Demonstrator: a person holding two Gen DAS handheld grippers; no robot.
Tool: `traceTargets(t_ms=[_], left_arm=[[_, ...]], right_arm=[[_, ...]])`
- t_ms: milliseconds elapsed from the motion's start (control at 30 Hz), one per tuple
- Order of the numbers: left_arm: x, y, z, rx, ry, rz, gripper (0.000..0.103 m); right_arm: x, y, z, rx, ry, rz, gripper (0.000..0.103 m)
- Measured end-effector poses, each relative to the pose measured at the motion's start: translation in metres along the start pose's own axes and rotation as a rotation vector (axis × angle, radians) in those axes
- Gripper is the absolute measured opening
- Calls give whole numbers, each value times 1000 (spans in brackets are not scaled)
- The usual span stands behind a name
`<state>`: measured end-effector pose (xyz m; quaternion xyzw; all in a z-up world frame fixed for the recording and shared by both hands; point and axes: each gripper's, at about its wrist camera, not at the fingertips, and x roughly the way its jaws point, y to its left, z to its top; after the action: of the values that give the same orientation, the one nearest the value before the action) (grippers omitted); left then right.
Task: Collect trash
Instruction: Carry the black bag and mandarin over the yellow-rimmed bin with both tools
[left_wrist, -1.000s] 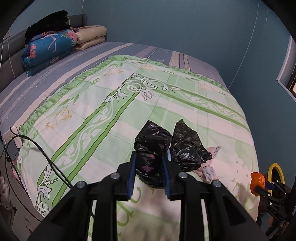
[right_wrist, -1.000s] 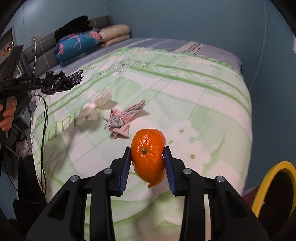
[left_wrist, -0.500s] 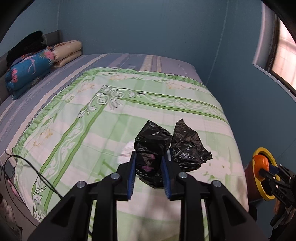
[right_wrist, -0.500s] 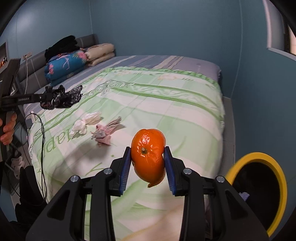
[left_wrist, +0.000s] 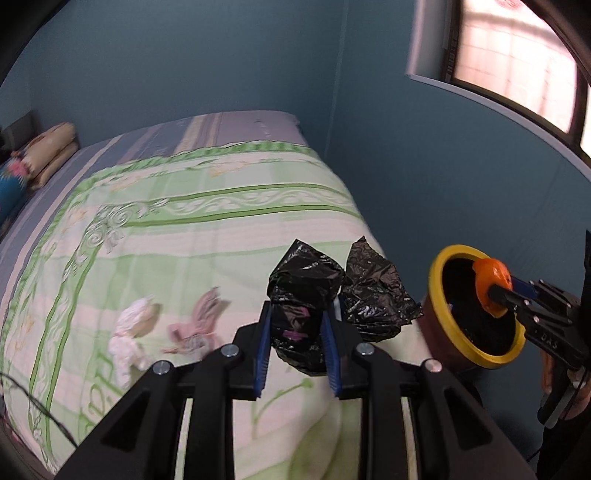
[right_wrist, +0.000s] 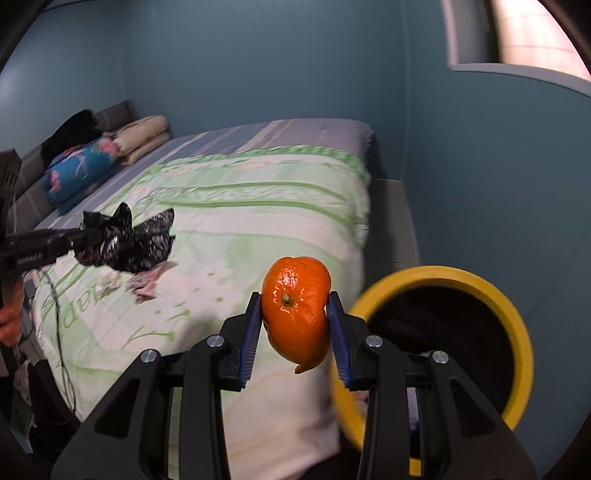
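Black crumpled plastic bag sits clamped in my left gripper above the bed's foot edge; my right gripper pinches orange peel over the yellow-rimmed bin beside that edge.

green-quilted bed with crumpled tissues

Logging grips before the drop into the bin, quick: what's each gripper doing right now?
Left gripper: closed on the crumpled black plastic bag.
Right gripper: closed on the orange peel, beside the yellow-rimmed bin.
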<state>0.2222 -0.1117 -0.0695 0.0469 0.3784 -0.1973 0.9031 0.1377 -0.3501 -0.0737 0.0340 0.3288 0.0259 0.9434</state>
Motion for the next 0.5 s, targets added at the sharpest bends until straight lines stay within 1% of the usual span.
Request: traceTargets(t_ms=[67, 100, 233, 367, 500], left_arm=[[7, -21, 3, 41, 1, -11, 24], [13, -37, 5, 69, 4, -35, 24], [29, -78, 12, 141, 9, -95, 24], [46, -112, 18, 198, 17, -138, 24], [62, -141, 22, 247, 23, -162, 24]], right_arm=[[-6, -18, -4, 30, -10, -27, 33], [-8, -24, -5, 42, -16, -40, 33], [-15, -51, -11, 83, -22, -91, 33], [-15, -74, -17, 119, -5, -128, 33], [-15, -94, -22, 141, 8, -157, 33]])
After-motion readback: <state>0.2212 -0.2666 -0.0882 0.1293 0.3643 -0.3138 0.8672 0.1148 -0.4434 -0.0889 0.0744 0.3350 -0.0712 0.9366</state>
